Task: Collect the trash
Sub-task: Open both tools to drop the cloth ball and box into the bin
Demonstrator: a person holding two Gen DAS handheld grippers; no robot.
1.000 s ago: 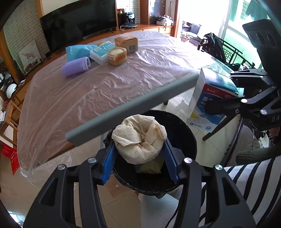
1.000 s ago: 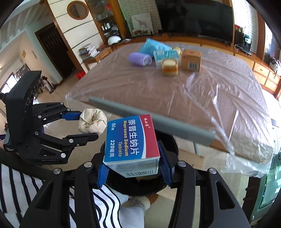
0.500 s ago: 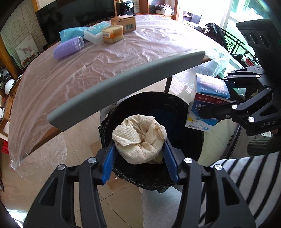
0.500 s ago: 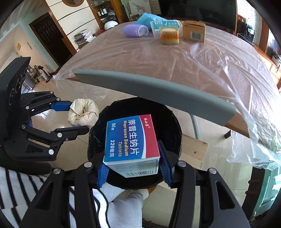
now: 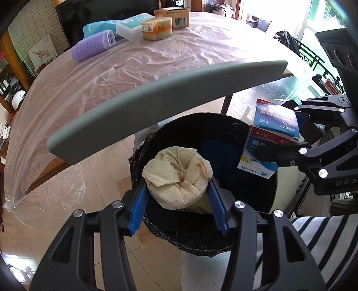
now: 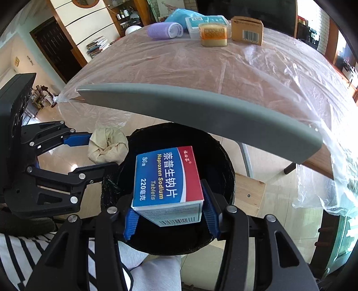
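Observation:
My left gripper [image 5: 177, 190] is shut on a crumpled paper towel wad [image 5: 179, 174] and holds it over the open black-lined trash bin [image 5: 201, 241]. My right gripper [image 6: 167, 197] is shut on a blue, red and white Naproxen Sodium tablet box [image 6: 166, 176] and holds it over the same bin [image 6: 221, 161]. The bin's grey lid [image 5: 156, 100] stands raised behind it. The right gripper with the box [image 5: 268, 143] shows at the right of the left wrist view. The left gripper with the wad [image 6: 107, 147] shows at the left of the right wrist view.
A plastic-covered table [image 5: 134, 73] stands behind the bin. At its far end lie a purple hair roller [image 5: 92, 46], a blue packet [image 5: 98, 25], a clear box [image 5: 132, 24], a round tape-like pack [image 5: 156, 28] and a brown carton [image 5: 175, 14]. My striped sleeve [image 5: 324, 235] is near.
Both grippers have moved forward and lower over the bin, and the bin opening now lies directly under the paper wad and the box. Both keep their hold.

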